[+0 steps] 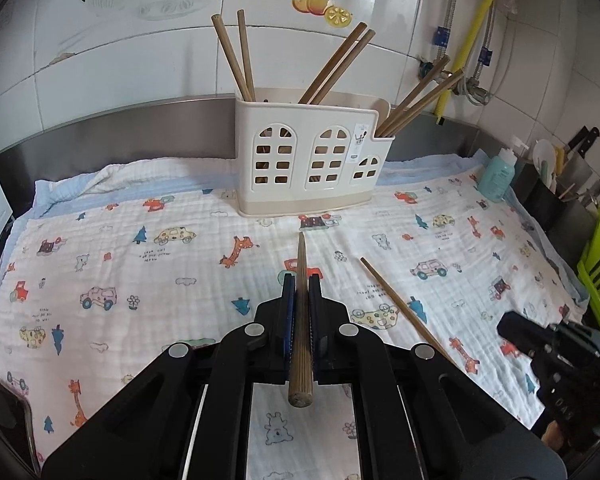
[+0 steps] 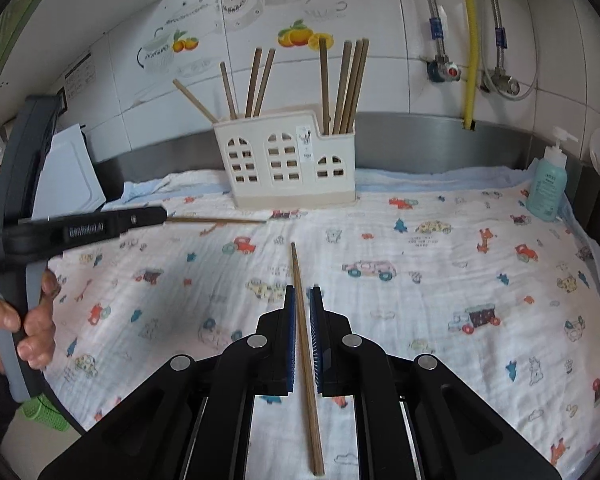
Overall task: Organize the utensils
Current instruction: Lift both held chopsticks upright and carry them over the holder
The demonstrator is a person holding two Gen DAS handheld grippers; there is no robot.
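— So, what does your holder have in it?

— You have a cream holder with window cut-outs standing on the cloth by the back wall. Wooden chopsticks stand tilted in all three of its compartments: the left pair leans left, the middle pair leans right, and more sit in the low right compartment. The right wrist view shows about four in that right slot.

— And your grippers?

— Your left gripper is clamped on a chopstick that runs between the pads, its thin tip pointing at the holder and its thick end toward the camera. It is lifted off the cloth. Your right gripper has its pads drawn close around the second chopstick, which slants slightly between them, tip forward; that chopstick lies low over the cloth, well short of the holder. Whether it touches the cloth, you cannot tell.

— Anything else nearby?

— A teal bottle stands at the cloth's right edge.
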